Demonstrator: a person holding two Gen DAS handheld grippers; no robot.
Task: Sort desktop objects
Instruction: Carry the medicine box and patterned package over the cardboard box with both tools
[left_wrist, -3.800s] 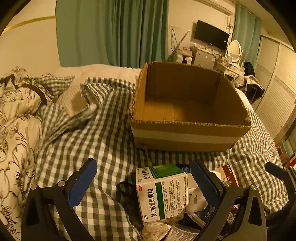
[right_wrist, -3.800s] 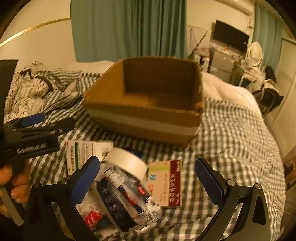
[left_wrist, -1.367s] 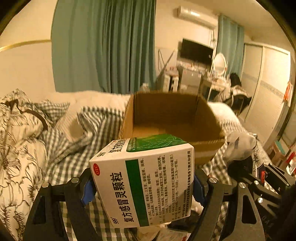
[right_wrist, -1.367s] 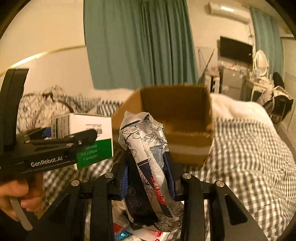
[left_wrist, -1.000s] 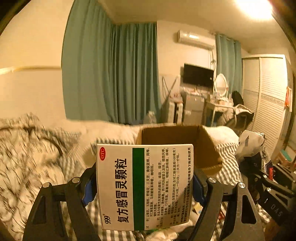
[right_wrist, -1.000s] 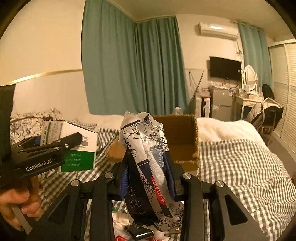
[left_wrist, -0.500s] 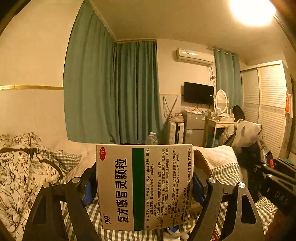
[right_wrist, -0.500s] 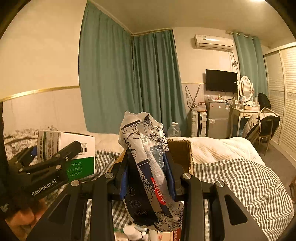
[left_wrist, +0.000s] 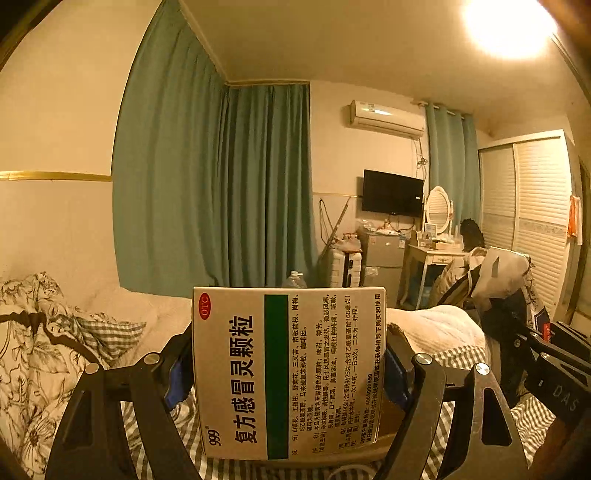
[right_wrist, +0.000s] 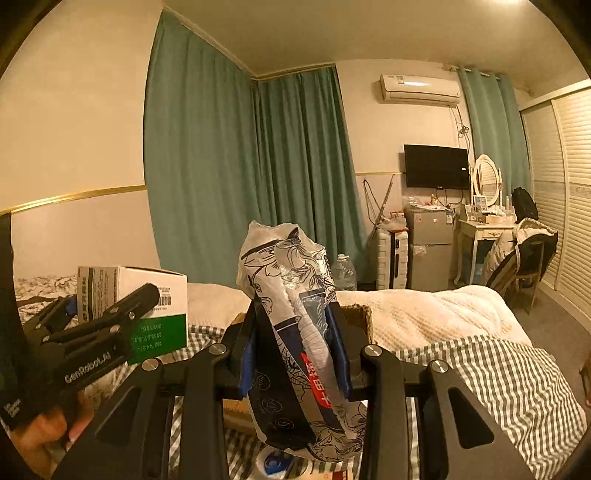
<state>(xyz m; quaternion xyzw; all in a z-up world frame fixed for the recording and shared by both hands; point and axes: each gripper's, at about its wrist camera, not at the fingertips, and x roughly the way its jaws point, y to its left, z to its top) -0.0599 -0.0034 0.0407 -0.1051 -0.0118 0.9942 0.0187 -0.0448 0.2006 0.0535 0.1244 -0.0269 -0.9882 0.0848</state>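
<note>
2 wrist views, near-level, sharing curtains (left_wrist: 221, 184)

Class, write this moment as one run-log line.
left gripper: shut on medicine box | right gripper: shut on printed packet | cardboard box: behind, below

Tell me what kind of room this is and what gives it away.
Most likely a bedroom in a home. A bed with a checked sheet fills the foreground, a dressing table with an oval mirror stands by the far wall, and louvred wardrobe doors line the right side.
</note>
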